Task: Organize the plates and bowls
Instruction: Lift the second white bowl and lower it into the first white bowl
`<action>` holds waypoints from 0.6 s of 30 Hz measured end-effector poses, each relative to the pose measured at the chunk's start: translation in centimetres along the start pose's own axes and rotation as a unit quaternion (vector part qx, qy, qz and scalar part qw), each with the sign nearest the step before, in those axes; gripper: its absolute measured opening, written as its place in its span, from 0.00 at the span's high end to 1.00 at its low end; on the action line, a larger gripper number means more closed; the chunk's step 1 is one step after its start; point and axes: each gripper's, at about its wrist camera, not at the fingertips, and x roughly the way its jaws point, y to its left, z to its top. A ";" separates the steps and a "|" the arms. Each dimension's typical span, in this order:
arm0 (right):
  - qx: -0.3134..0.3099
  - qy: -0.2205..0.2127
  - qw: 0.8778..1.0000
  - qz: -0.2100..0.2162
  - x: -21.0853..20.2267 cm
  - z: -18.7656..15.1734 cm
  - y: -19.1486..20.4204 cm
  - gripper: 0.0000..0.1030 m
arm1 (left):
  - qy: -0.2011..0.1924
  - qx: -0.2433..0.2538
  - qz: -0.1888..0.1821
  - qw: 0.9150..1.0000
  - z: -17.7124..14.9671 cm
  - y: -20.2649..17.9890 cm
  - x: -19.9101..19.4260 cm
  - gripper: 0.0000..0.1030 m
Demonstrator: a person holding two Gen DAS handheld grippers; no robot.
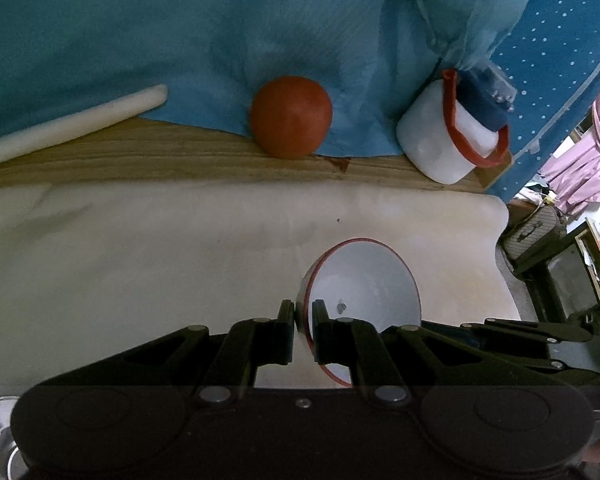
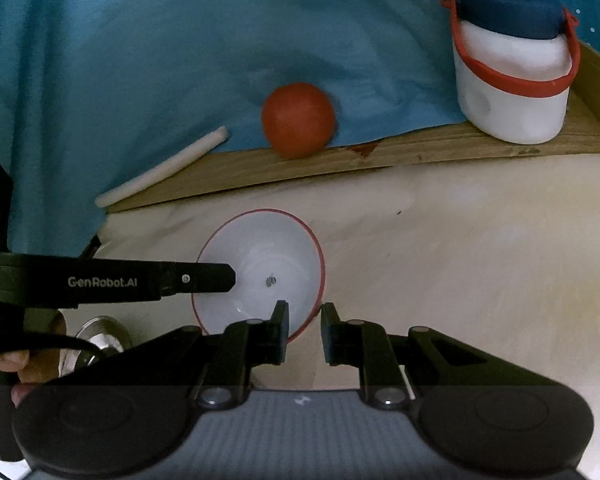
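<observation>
White red-rimmed bowl [image 1: 364,280] held clear above cream-covered worktop [image 1: 140,260], near its right edge. Left gripper [image 1: 302,322] and right gripper [image 2: 305,322]: jaws clamped on opposite rim sections. Likely rigid, light, glossy-slippery, chippable; rim the only purchase.

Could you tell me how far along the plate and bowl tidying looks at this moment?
Done: nothing visibly stacked yet. In hand: the left gripper is shut on the rim of the white red-rimmed bowl; the right gripper looks shut near its opposite rim, though contact is unclear. Left: placing this bowl, and a metal dish beside it still waits.
</observation>
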 end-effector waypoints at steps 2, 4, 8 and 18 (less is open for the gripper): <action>-0.003 0.002 1.000 0.003 -0.2 -0.3 0.4 0.82 | 0.000 0.002 -0.003 1.000 -0.3 0.1 -0.5 0.92; -0.006 0.004 1.000 0.006 -0.6 -0.6 0.6 0.82 | 0.001 0.004 -0.005 1.000 -0.6 0.1 -1.0 0.92; -0.009 0.013 1.000 0.012 -0.9 -1.1 1.3 0.81 | 0.004 0.002 -0.007 1.000 -1.0 0.4 -1.6 0.92; -0.015 0.037 0.999 0.024 -1.5 -2.2 2.5 0.81 | 0.022 0.004 -0.008 1.000 -2.5 1.0 -2.5 0.92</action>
